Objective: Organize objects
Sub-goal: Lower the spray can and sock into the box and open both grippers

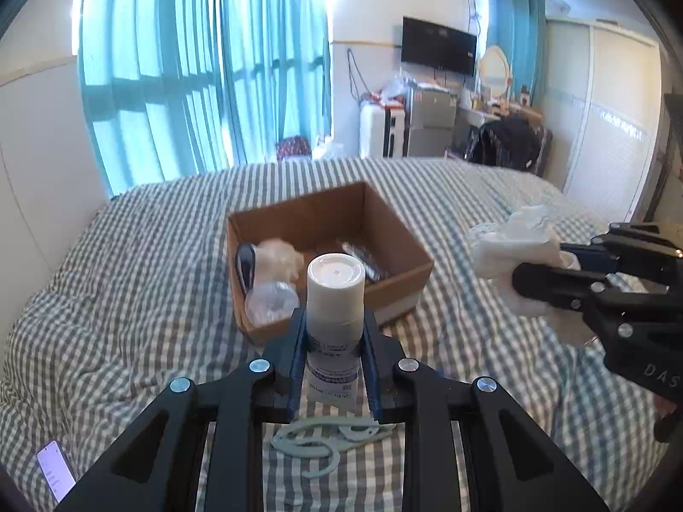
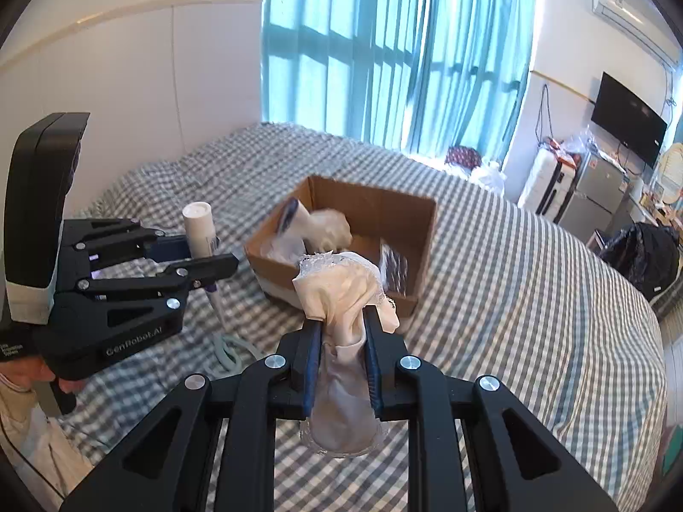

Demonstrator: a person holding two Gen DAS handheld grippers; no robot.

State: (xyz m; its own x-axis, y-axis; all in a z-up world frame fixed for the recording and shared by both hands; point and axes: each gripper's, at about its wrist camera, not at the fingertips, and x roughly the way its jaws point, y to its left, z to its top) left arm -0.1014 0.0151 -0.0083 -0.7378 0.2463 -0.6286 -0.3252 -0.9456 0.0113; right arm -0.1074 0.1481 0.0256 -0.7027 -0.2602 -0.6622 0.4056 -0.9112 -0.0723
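Left gripper (image 1: pixel 334 328) is clamped on a white bottle (image 1: pixel 335 294), held upright above the bed (image 1: pixel 128 277), just short of the near edge of the box (image 1: pixel 410 251). Bottle is gripped at mid-body (label partly hidden by the fingers). Right gripper (image 2: pixel 341 341) is clamped on a cream cloth (image 2: pixel 345 298) with a lace edge, bunched between the fingers and held above the bed at the box's near side. The open cardboard box sits on the checked bedding and is already loaded: a dark-tipped item, a pale crumpled piece and a clear plastic thing (details blurred). A pale cable (image 1: pixel 324 439) is lying coiled on the bed below the left gripper. A phone (image 1: pixel 55 475) is seen at the bed's near left.
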